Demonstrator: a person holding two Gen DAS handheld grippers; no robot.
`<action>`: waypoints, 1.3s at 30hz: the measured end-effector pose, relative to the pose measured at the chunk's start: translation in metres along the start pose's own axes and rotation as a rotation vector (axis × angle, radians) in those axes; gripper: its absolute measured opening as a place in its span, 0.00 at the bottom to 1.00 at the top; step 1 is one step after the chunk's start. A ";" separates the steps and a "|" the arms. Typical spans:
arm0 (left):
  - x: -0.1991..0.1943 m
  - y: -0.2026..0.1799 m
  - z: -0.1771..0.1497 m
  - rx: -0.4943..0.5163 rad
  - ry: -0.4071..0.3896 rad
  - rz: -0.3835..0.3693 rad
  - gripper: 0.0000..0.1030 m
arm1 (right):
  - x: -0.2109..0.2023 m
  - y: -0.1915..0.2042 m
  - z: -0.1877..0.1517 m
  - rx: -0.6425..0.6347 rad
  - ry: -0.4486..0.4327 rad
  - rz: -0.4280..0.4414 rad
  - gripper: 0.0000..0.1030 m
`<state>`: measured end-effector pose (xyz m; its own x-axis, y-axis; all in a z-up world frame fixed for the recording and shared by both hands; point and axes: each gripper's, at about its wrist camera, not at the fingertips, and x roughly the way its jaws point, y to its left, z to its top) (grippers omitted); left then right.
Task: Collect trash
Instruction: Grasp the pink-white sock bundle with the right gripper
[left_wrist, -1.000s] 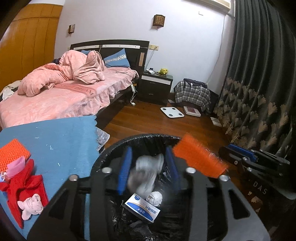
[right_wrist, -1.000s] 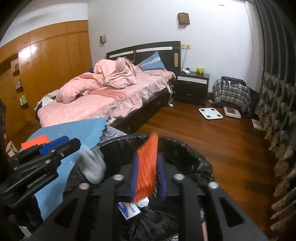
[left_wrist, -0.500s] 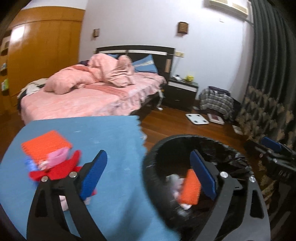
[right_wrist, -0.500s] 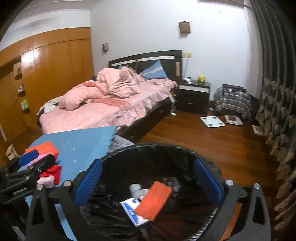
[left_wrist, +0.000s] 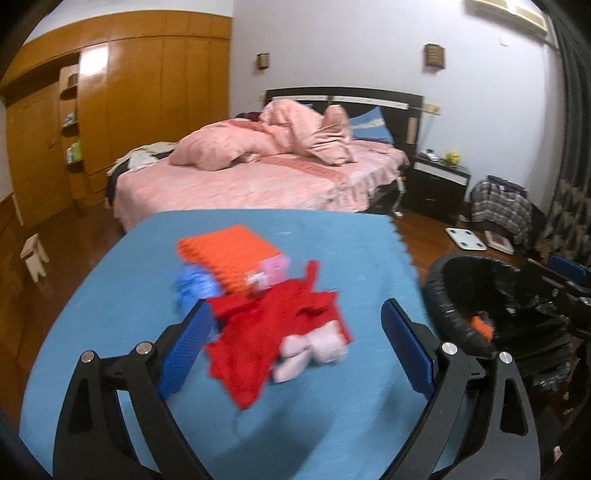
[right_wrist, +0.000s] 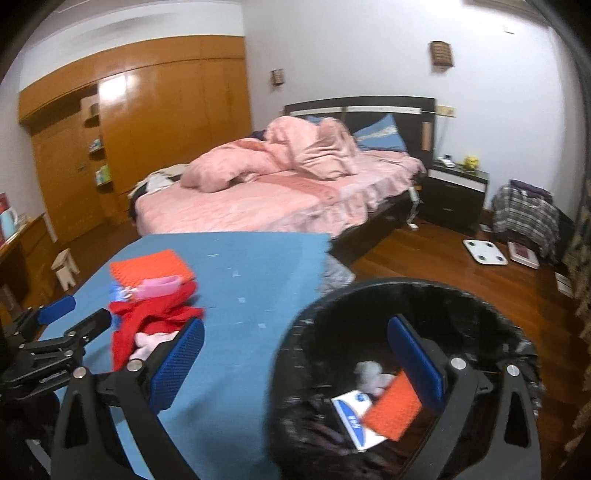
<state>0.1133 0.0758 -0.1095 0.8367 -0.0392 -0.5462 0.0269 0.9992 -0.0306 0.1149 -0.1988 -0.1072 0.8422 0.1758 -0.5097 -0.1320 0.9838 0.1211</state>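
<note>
Both drops are done: the orange pad (right_wrist: 392, 410) I held a second ago in my right tool (right_wrist: 299, 363) now lies in the bin (right_wrist: 295, 332), leaning on the white card (right_wrist: 352, 421), and the grey wad (right_wrist: 369, 373) from my left tool (left_wrist: 297, 347) sits just behind it. Both tools have sprung wide and hold nothing. My left has swung off the bin and now looks over the blue desk (left_wrist: 332, 236), its jaws framing the red cloth (left_wrist: 266, 332) and pink toy (left_wrist: 314, 350), with the big orange pad (left_wrist: 229, 254) beyond them. My right hangs half over the bin's rim. So two pieces are binned, and I reckon that pile on the desk comes next
</note>
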 end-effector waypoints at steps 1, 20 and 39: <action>0.000 0.004 -0.002 -0.004 0.002 0.009 0.87 | 0.002 0.007 0.000 -0.010 0.003 0.014 0.95; 0.015 0.083 -0.036 -0.073 0.049 0.156 0.87 | 0.075 0.106 -0.032 -0.116 0.107 0.149 0.94; 0.028 0.097 -0.045 -0.101 0.084 0.147 0.87 | 0.124 0.138 -0.053 -0.171 0.276 0.274 0.42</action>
<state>0.1141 0.1708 -0.1655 0.7789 0.1017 -0.6188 -0.1503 0.9883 -0.0268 0.1736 -0.0394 -0.1993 0.5953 0.4114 -0.6902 -0.4359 0.8870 0.1527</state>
